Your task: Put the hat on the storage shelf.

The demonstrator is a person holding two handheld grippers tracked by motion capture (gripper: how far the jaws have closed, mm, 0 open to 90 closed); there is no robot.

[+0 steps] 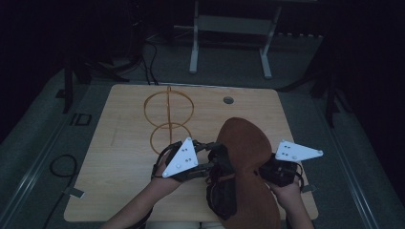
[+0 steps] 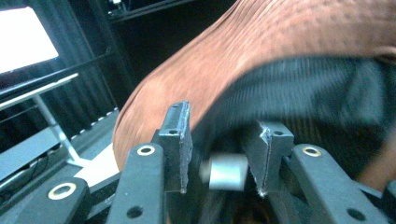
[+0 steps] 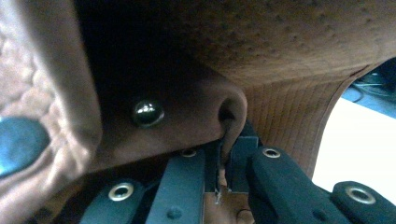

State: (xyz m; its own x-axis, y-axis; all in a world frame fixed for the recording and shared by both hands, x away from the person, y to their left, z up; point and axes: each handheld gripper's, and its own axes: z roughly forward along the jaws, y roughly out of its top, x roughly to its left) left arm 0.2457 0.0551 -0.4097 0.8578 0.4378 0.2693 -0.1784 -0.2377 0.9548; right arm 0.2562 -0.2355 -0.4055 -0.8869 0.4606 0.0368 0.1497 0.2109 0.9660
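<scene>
Brown garment (image 1: 246,143) held up over the near table (image 1: 124,157) edge, right gripper (image 3: 223,175) clamped on its folded edge, left gripper (image 2: 219,154) jaws parted at the dark lining; I'd close left before pulling, keep tension even.

Both grippers were black: the left gripper (image 1: 213,162) and right gripper (image 1: 265,172) each carried a white three-cornered plate, and brass-ringed holes studded their jaws.

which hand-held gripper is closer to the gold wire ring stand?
Left. The left hand-held gripper sits just in front of the gold wire ring stand; the right hand-held gripper is beyond the brown garment, clamping its edge.
</scene>
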